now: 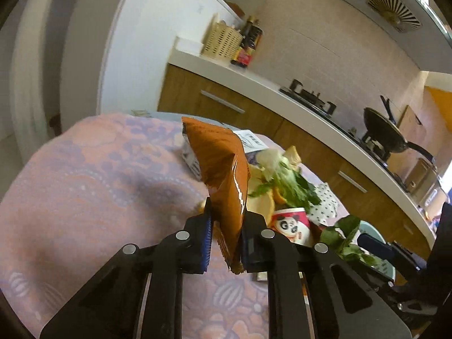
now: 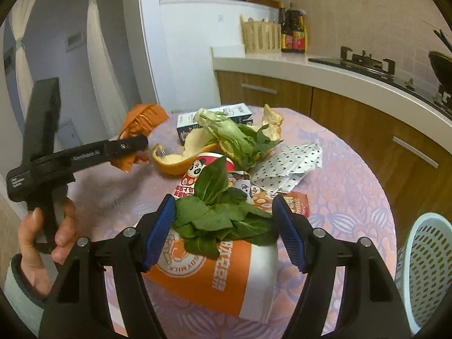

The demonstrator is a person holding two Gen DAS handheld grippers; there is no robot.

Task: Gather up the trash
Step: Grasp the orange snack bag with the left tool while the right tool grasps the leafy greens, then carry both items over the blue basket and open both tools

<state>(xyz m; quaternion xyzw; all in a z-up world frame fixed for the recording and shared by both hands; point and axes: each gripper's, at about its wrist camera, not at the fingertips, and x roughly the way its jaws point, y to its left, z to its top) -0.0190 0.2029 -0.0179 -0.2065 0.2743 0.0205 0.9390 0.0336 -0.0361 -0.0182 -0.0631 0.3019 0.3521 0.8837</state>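
Note:
My left gripper is shut on a crinkled orange-brown snack bag, held upright above the table; from the right wrist view this left gripper sits at the left in a person's hand. My right gripper is open, its blue pads either side of loose green leaves lying on an orange-and-white soy milk carton. Bare cloth shows between the carton and the right pad. Behind lie a panda paper cup, orange peel and a leafy vegetable stalk.
The round table has a pink-purple cloth. On it also lie a dotted paper wrapper, a blue-white box and a red packet. A pale blue perforated basket stands at the right edge. Kitchen counter behind.

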